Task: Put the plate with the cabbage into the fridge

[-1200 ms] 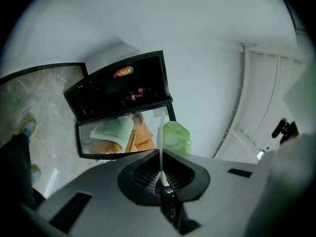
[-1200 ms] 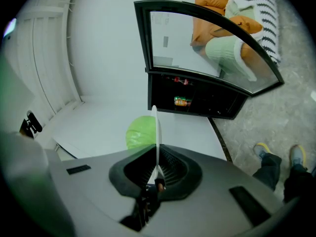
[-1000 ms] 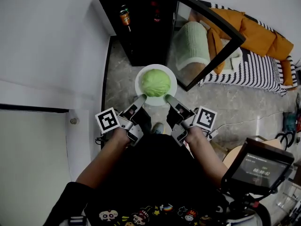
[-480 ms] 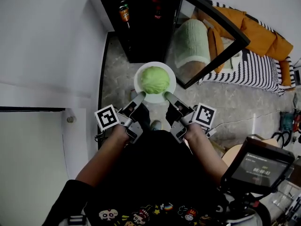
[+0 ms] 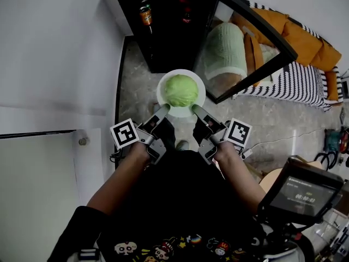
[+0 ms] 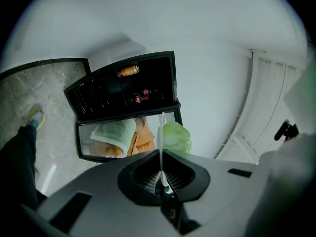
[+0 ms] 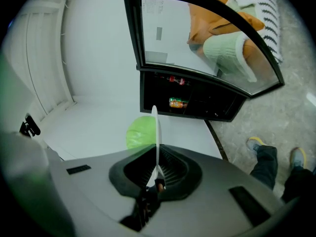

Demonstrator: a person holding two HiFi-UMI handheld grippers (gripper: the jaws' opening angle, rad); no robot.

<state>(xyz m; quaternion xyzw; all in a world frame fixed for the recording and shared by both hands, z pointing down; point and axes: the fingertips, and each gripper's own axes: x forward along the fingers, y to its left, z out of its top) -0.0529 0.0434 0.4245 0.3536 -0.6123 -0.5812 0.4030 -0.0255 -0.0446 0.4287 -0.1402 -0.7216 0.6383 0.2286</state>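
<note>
Edging toward fridge point(image 5: 163, 26), cabbage point(image 5: 180, 90) plate point(image 5: 161, 95) pinched by left tool point(image 5: 163, 111), right tool point(image 5: 195, 110).

The fridge point(image 5: 163, 31) is black. Inside it, a bottle point(image 5: 145, 15) shows an orange label. In front of the fridge, the plate point(image 5: 160, 93) is white and the cabbage point(image 5: 181, 89) pale green. The left gripper point(image 5: 164, 109) and right gripper point(image 5: 195, 109) are grey, each with a cube patterned in black-and-white squares. The floor point(image 5: 136, 91) by the fridge is mottled grey. Right of the fridge, the sofa point(image 5: 300, 83) is black-and-white striped, its cushions point(image 5: 297, 37) orange, its throw point(image 5: 223, 51) pale green. The person's clothes point(image 5: 180, 201) are black, with a multicoloured cartoon print.
</note>
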